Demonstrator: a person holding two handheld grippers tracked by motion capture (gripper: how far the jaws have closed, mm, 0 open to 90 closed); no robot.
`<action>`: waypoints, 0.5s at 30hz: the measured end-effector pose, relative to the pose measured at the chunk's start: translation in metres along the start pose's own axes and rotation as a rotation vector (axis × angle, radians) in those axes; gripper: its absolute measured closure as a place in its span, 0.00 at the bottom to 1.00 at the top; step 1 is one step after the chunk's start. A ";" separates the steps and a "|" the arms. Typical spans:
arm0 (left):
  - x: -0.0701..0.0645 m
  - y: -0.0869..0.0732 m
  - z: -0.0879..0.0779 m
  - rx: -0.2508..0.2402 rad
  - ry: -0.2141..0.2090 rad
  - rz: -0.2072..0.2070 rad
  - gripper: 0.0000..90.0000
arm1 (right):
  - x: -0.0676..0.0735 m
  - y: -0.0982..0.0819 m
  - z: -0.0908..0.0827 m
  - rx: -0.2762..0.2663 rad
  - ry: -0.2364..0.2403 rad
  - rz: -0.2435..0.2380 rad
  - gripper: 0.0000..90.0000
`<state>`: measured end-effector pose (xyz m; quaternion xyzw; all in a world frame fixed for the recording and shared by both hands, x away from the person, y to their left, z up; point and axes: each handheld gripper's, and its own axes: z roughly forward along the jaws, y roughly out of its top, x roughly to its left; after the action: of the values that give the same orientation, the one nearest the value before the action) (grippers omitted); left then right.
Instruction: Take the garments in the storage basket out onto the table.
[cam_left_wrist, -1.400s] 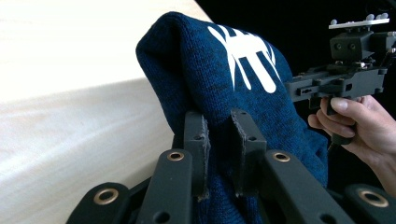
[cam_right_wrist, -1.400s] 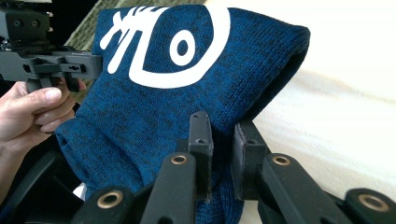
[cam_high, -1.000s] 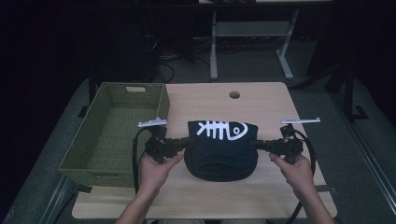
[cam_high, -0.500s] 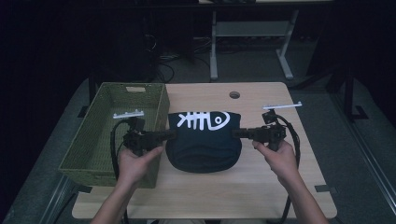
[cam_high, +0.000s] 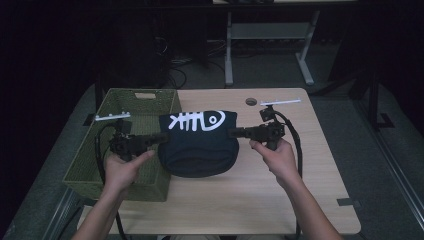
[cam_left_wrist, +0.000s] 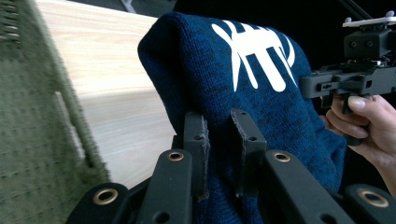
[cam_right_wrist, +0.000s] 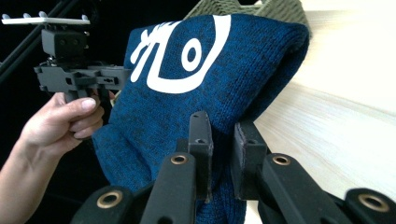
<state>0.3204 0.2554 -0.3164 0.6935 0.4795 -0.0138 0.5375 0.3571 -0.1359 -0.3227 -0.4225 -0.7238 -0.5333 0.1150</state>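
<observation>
The desk (cam_high: 280, 190) is lying pale and wooden under it all, with a small round hole near its far edge. At its left edge a green woven basket (cam_high: 145, 102) is sitting, a cut-out handle in its far wall; what is lying inside it cannot be told from above, since the left hand and its tool are covering the floor of it.

Next in size, the dark blue knitted sweater (cam_high: 197, 145) is hanging folded between the two tools, over the desk just beside the basket's right wall, its left part overlapping that wall in the high view. A white fish-skeleton print is facing up along its far fold, and the bottom is sagging in a rounded curve.

The left gripper (cam_left_wrist: 223, 154) is pinching the sweater's left edge, its fingers (cam_left_wrist: 195, 140) pressing a fold of knit with only that thickness between them. The right gripper (cam_right_wrist: 223, 154) is doing the same on the right edge, fingers (cam_right_wrist: 246, 149) clamped on the cloth.

Up close, the gripper views are showing a flecked blue knit that the high view is rendering almost black. The left gripper view is catching the fish's ribs, the right gripper view its round eye and head.
</observation>
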 end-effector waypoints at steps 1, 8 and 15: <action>0.002 0.001 -0.002 -0.002 0.002 -0.002 0.87 | 0.001 0.002 0.002 0.001 0.006 0.006 0.88; 0.013 0.008 -0.017 -0.009 0.028 -0.014 0.87 | 0.012 0.013 0.019 -0.005 0.039 -0.002 0.88; 0.024 0.015 -0.033 -0.018 0.051 -0.021 0.87 | 0.018 0.024 0.039 -0.001 0.057 -0.001 0.88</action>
<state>0.3272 0.2968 -0.3039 0.6836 0.5004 0.0025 0.5314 0.3742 -0.0916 -0.3112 -0.4067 -0.7202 -0.5457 0.1348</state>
